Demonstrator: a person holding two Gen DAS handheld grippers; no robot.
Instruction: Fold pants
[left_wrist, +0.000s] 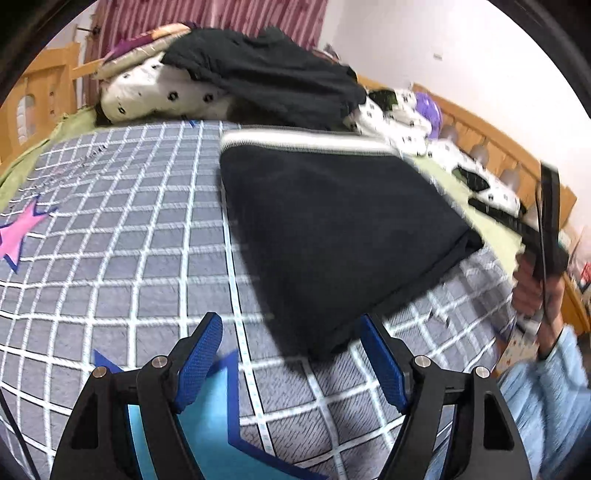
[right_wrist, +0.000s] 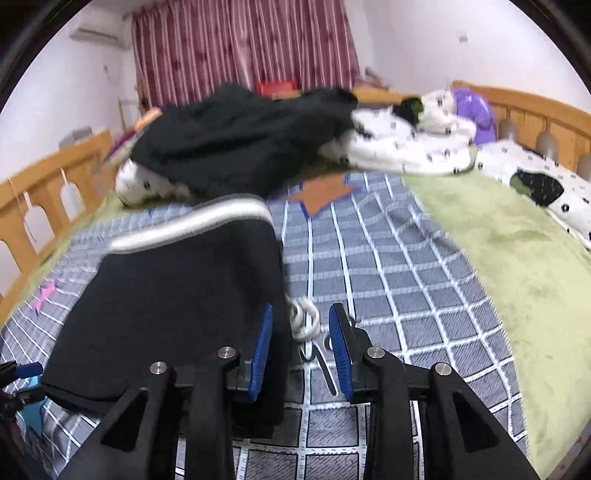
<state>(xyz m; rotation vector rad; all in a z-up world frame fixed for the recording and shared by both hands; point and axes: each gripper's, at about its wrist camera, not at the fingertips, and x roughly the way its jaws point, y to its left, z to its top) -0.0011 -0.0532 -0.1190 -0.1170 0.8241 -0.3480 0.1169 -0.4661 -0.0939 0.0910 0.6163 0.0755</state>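
Nearest, the left gripper (left_wrist: 290, 354) and right gripper (right_wrist: 301, 347) hang open over the grey checked bedcover (left_wrist: 129, 258); folded black pants with white waistband (left_wrist: 332, 229) lie between them, wooden bed rails (right_wrist: 44, 199) far.

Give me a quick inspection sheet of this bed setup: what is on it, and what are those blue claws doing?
Surface: grey checked mat with star shapes, laid over a green blanket on a wooden bed.
Job's things: black pants folded into a flat packet, white-striped waistband at the far end; a white drawstring pokes out at the side.
Clutter: dark clothes pile on spotted white bedding; purple item near the headboard.
Grippers: left claw open, empty, at the packet's near corner; right claw open, empty, beside the drawstring.
Cables: a thin dark cord at the left view's edge; too little shows to tell more.
Surroundings: red striped curtain, white walls, air conditioner.
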